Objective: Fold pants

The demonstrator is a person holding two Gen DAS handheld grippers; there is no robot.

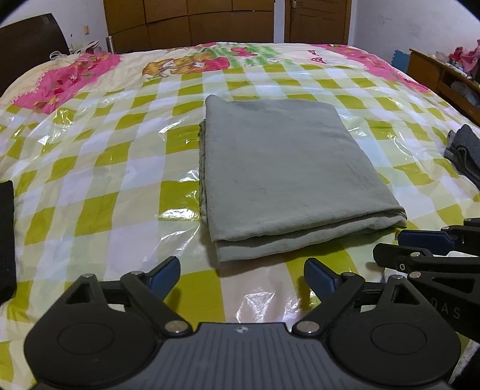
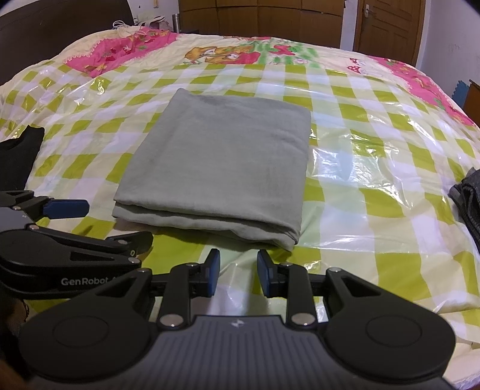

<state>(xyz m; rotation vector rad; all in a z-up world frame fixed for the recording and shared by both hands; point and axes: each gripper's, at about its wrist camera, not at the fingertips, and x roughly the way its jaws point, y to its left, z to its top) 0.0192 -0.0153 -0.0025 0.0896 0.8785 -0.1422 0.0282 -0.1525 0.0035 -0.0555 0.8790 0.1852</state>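
Pants [image 1: 279,168] folded flat mid-frame on bed [image 1: 90,156]. Left gripper [image 1: 241,277] wide open, empty. Right gripper [image 2: 238,271] narrowly open, empty, near pants' front edge.

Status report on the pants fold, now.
Left hand-held gripper open, empty. Right hand-held gripper open, empty, short of the near edge. Grey-green fabric pants folded into a flat rectangle on the checked bedspread. Nothing between.

Folded pants [image 1: 279,168] lie mid-bed on the plastic-covered bedspread [image 1: 105,180], just ahead of both my grippers. Left gripper [image 1: 241,277] sits before their near edge, right gripper [image 2: 237,271] beside it on the right, neither touching them. Another garment [image 1: 465,150] lies well right, wardrobe [image 1: 189,21] behind the bed.
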